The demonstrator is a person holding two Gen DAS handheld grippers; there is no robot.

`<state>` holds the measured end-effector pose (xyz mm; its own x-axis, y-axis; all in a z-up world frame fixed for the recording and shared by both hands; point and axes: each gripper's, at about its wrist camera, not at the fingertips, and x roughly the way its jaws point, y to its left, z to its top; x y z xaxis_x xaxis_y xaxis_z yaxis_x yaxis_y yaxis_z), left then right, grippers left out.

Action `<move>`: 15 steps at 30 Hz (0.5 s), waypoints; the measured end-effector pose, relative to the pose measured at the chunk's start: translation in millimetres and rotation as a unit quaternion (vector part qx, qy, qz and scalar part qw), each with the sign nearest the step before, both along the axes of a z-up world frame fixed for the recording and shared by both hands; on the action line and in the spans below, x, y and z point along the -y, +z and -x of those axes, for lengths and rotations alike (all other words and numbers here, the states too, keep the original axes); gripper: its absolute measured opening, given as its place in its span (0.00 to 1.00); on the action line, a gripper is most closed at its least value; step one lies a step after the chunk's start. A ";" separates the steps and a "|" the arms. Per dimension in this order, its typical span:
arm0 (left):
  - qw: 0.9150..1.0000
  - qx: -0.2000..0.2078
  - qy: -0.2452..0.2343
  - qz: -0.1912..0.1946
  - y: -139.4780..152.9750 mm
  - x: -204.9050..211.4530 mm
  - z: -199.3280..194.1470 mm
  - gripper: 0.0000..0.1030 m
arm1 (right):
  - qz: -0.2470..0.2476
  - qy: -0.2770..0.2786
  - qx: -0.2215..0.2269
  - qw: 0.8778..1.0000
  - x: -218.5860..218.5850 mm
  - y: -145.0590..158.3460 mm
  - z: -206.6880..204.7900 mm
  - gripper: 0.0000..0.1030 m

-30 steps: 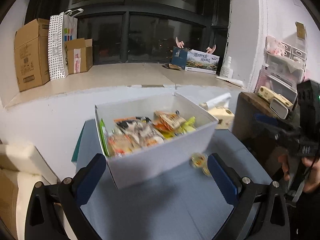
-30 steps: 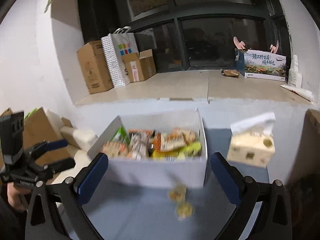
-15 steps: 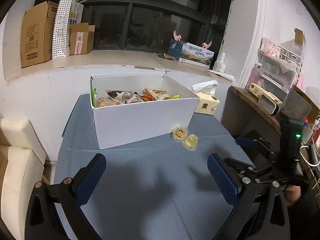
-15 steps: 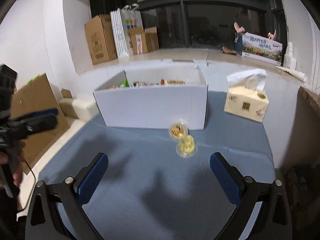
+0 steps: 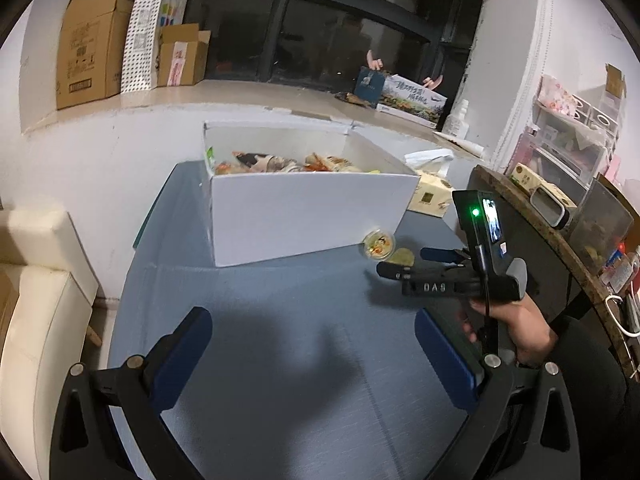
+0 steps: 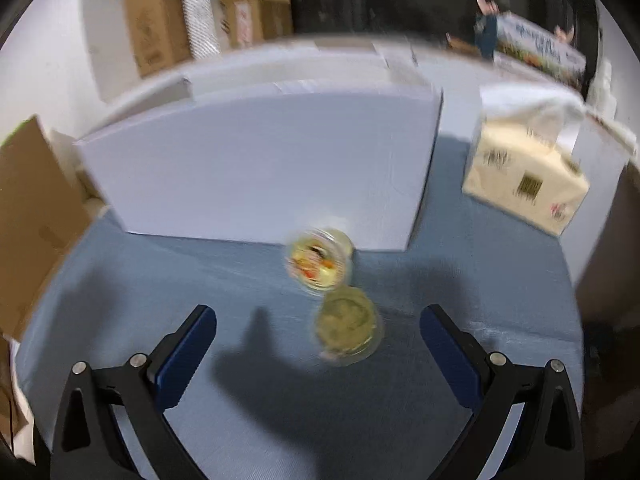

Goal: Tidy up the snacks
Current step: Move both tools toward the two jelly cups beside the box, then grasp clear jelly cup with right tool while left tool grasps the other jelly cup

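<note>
A cream sofa [image 5: 36,312] sits at the far left beside the blue table [image 5: 280,340]; the left gripper [image 5: 316,344] hangs above bare tabletop, jaws spread wide and holding nothing; further along stands the white box [image 5: 304,216] with snack packets [image 5: 280,162] heaped inside; just right of its front corner lie two small jelly cups, the printed jelly cup [image 6: 318,264] tipped against the box face and the plain yellow jelly cup [image 6: 348,328] touching it in front; the right gripper [image 6: 318,344] hovers low with that nearer cup between its wide-open fingers, gripping nothing; a tissue pack [image 6: 524,176] stands well right of the box.
</note>
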<state>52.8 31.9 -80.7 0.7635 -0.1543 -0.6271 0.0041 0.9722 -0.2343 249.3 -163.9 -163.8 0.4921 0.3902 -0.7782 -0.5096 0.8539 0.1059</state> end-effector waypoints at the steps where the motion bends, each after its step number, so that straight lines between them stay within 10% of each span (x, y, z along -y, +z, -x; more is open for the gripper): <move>1: 1.000 -0.002 0.000 0.002 -1.7 -1.5 -0.3 1.00 | -0.004 -0.002 -0.013 1.000 0.9 -4.1 -3.9 0.87; 2: 1.000 -0.004 0.004 0.003 -3.2 -2.9 -0.5 1.00 | 0.000 -0.006 -0.021 1.000 1.5 -7.2 -6.1 0.51; 3: 1.000 -0.006 0.007 0.005 -4.4 -4.1 -0.7 1.00 | 0.013 -0.017 -0.017 1.000 2.4 -8.0 -6.4 0.39; 15: 0.999 -0.032 -0.031 -0.007 -18.5 27.2 -39.5 1.00 | -0.041 -0.005 0.012 0.999 46.1 20.2 55.4 0.39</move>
